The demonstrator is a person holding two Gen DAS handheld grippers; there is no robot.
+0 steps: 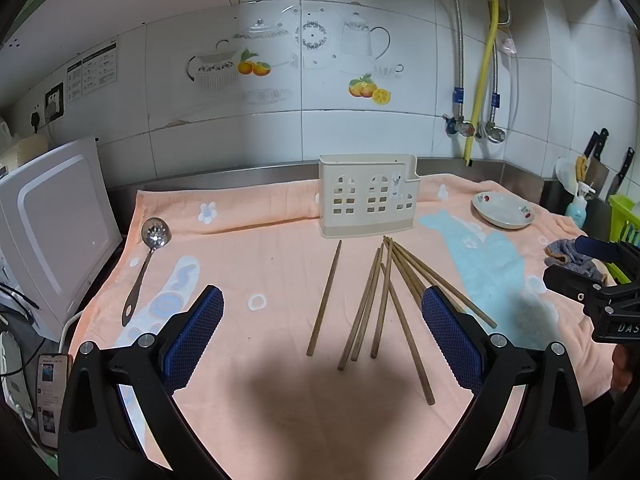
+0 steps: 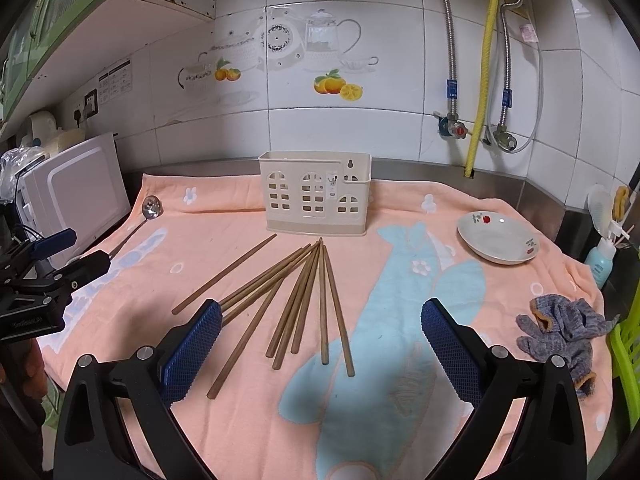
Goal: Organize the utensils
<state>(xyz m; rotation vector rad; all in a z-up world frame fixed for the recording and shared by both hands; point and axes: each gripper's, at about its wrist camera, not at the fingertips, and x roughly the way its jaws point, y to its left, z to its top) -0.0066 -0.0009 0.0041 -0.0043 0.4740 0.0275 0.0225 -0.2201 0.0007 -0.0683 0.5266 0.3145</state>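
Several wooden chopsticks [image 1: 380,304] lie fanned on the peach towel [image 1: 272,248], one [image 1: 325,299] apart to the left; they also show in the right wrist view [image 2: 296,300]. A cream utensil holder [image 1: 366,206] stands upright behind them, empty as far as I can see, and shows in the right wrist view [image 2: 316,198]. A slotted metal spoon [image 1: 148,256] lies at the left. My left gripper [image 1: 322,334] is open above the near ends of the chopsticks. My right gripper [image 2: 320,344] is open above the chopsticks, empty.
A white saucer [image 2: 498,242] sits at the right on the towel [image 2: 400,420]. A grey work glove [image 2: 564,330] lies at the right edge. A white appliance [image 1: 52,232] stands at the left. Knives [image 1: 600,156] and a green rack [image 1: 624,216] stand far right.
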